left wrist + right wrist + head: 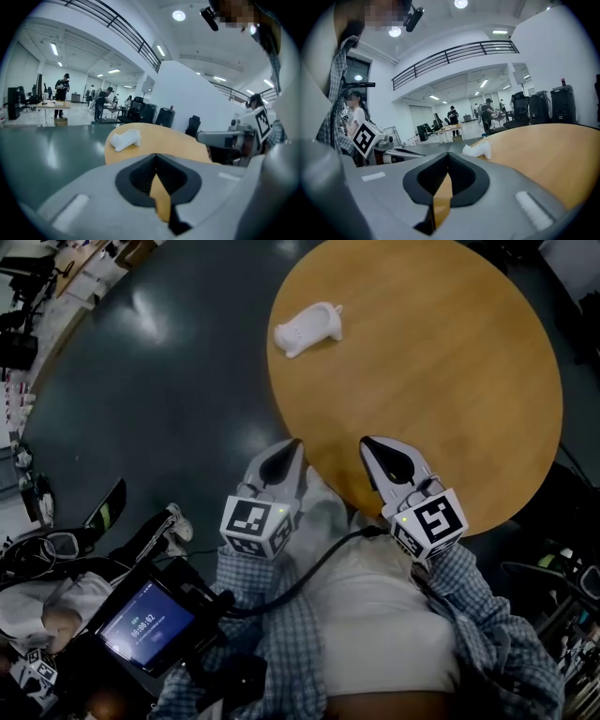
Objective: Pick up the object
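Left gripper [283, 454] is clenched with nothing in it: in its own view the two jaws meet at their tips, and only a strip of the tabletop shows through the small gap lower down. Right gripper [382, 454] stands the same way, with jaws together and empty.

Both are held close to the person's body (checked sleeves [487, 615] show behind the marker cubes [255, 526]), side by side but apart. The right one is over the near edge of the round wooden table [450, 381]. The left one is just at this edge, mostly above the dark floor [169, 381].

The white object [309, 326], which is the thing to pick up, lies on the far left part of the table, close to the rim and well apart from both grippers. It is small and rather long in shape.

At the lower left of the head view a tablet [145, 624] with a lit screen is near the person's left side. A dark cable [309, 573] runs from that side toward the right gripper.
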A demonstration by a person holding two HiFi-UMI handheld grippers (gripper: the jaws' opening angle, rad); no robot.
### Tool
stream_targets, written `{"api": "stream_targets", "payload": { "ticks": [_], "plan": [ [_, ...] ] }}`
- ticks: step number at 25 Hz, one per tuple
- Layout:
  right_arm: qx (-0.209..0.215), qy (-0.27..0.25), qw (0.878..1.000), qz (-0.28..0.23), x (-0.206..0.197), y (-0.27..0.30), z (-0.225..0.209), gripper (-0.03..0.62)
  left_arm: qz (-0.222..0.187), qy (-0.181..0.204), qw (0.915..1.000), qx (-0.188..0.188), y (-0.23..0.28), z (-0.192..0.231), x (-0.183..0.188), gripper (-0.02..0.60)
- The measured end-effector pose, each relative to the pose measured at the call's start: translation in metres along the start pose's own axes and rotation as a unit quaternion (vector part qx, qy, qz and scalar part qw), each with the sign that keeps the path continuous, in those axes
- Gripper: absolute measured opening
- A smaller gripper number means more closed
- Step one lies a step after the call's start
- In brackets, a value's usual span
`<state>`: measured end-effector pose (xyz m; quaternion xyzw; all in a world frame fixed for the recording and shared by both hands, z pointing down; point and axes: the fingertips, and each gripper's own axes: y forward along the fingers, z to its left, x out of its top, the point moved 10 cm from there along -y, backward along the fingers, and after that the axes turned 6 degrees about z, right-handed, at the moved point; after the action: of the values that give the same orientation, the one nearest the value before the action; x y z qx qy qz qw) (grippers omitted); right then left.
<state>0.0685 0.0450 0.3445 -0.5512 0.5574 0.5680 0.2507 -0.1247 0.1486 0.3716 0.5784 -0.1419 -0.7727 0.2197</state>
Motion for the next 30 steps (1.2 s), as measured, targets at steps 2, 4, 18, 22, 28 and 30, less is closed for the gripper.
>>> {"api": "stream_targets", "payload": {
  "ticks": [2, 4, 18, 22, 28, 30],
  "plan": [
    [-0.023, 0.010, 1.000, 0.002, -0.001, 0.002, 0.000, 0.006, 0.012, 0.018, 0.9996, -0.020, 0.012, 0.012, 0.004, 0.002],
    [-0.039, 0.014, 0.999, 0.004, -0.003, 0.006, -0.002, 0.006, 0.025, 0.034, 0.9985, -0.033, 0.025, 0.026, 0.008, 0.002],
    [-0.091, 0.067, 0.993, 0.020, -0.007, 0.010, -0.020, 0.006, 0.089, 0.258, 0.9619, -0.011, 0.117, 0.104, 0.059, 0.039],
    [-0.108, 0.078, 0.991, 0.017, -0.005, 0.005, -0.021, 0.006, 0.109, 0.301, 0.9472, -0.023, 0.143, 0.118, 0.081, 0.080],
    [-0.139, 0.101, 0.985, 0.020, -0.010, -0.007, -0.029, 0.006, 0.172, 0.360, 0.9163, -0.040, 0.193, 0.130, 0.101, 0.248],
    [-0.147, 0.113, 0.982, 0.019, -0.013, -0.009, -0.035, 0.006, 0.188, 0.379, 0.9045, -0.051, 0.213, 0.131, 0.105, 0.287]
  ]
}}
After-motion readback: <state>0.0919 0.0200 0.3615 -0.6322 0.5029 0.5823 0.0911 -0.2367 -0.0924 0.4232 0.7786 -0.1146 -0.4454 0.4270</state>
